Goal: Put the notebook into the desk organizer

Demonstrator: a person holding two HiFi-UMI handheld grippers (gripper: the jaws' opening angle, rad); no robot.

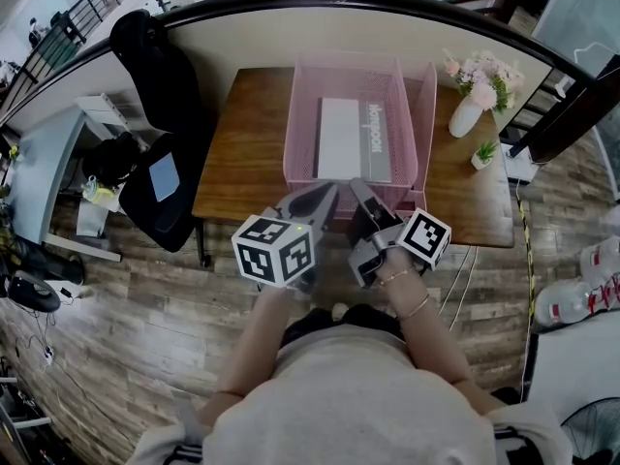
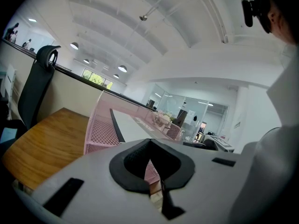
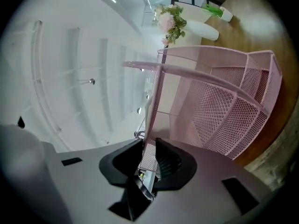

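Note:
The pink mesh desk organizer [image 1: 302, 114] stands on the wooden table [image 1: 242, 153]. A white and grey notebook [image 1: 354, 139] lies flat inside it. Both grippers hover at the organizer's near edge. My left gripper [image 1: 327, 194] is shut with nothing between its pads; in its own view the left gripper [image 2: 152, 164] points along the organizer [image 2: 103, 125] and the notebook [image 2: 128, 125]. My right gripper [image 1: 360, 190] sits just beside it. In the right gripper view the right gripper [image 3: 148, 155] is slightly open, and the organizer's [image 3: 219, 111] mesh wall edge shows in the gap, not pressed by the pads.
A white vase of pink flowers [image 1: 467, 114] and a small potted plant [image 1: 483, 153] stand on the table to the organizer's right. A black office chair [image 1: 155, 114] is at the table's left end. A curved railing runs behind the table.

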